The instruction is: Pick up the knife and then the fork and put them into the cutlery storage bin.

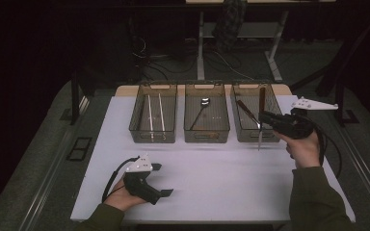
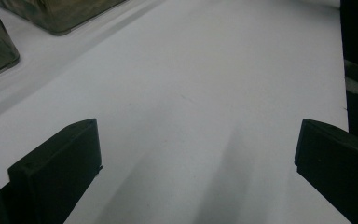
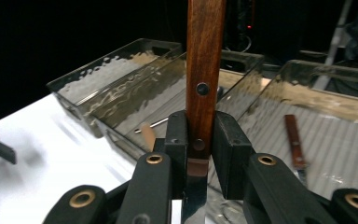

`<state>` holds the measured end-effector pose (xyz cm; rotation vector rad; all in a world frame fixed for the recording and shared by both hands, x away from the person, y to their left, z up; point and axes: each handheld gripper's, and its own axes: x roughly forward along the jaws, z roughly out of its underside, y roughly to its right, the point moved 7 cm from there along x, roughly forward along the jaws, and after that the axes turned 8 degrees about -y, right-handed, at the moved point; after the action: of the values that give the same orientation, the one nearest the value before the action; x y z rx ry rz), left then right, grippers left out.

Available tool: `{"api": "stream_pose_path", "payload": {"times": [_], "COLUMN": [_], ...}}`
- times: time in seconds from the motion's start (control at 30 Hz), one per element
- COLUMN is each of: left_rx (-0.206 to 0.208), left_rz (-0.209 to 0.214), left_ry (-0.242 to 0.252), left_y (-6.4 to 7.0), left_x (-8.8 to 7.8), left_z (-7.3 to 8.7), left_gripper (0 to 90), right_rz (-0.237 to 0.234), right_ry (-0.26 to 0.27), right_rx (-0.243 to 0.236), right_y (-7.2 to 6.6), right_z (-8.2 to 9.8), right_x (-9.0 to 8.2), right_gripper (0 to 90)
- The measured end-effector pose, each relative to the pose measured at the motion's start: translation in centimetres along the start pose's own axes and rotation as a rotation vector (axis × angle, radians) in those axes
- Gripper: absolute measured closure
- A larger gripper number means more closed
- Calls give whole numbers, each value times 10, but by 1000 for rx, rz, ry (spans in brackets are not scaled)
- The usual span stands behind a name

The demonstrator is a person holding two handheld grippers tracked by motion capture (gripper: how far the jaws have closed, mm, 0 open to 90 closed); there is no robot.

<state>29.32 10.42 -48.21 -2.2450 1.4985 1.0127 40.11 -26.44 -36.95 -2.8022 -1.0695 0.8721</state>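
Observation:
My right gripper (image 1: 266,118) hovers at the front of the right-hand bin (image 1: 244,131), shut on a knife (image 1: 261,97). The knife's brown wooden handle (image 3: 206,56) stands up between the jaws and its steel blade hangs down toward the table. A second knife (image 1: 246,111) with a wooden handle (image 3: 293,140) lies inside that bin. My left gripper (image 1: 163,179) rests low over the white table (image 1: 221,178) at the front left. In the left gripper view its jaws stand wide apart, so this gripper (image 2: 196,140) is open with bare table between them.
Three clear bins stand in a row at the back of the table. The left bin (image 1: 152,137) holds two chopsticks (image 1: 154,113) and the middle bin (image 1: 207,135) holds a spoon (image 1: 203,107). Dark floor, cables and table legs lie beyond.

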Motion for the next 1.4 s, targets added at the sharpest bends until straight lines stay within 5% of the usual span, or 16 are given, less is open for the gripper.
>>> {"api": "stream_pose_path", "payload": {"times": [0.53,1.1,1.4], "left_rx": [-2,-1,0], "left_rz": [-1,3,5], "left_ry": [3,9,11], "left_y": [1,1,2], "left_x": [0,-2,-2], "left_z": [0,-1,-1], "left_gripper": [0,0,0], "right_rz": [144,268,269], "right_ry": [24,-71,-132], "right_rx": [-5,57,44], "right_y": [31,73,73], "right_z": [-50,-42,-31], "right_x": [-5,30,46], "right_gripper": [762,761,761]}}
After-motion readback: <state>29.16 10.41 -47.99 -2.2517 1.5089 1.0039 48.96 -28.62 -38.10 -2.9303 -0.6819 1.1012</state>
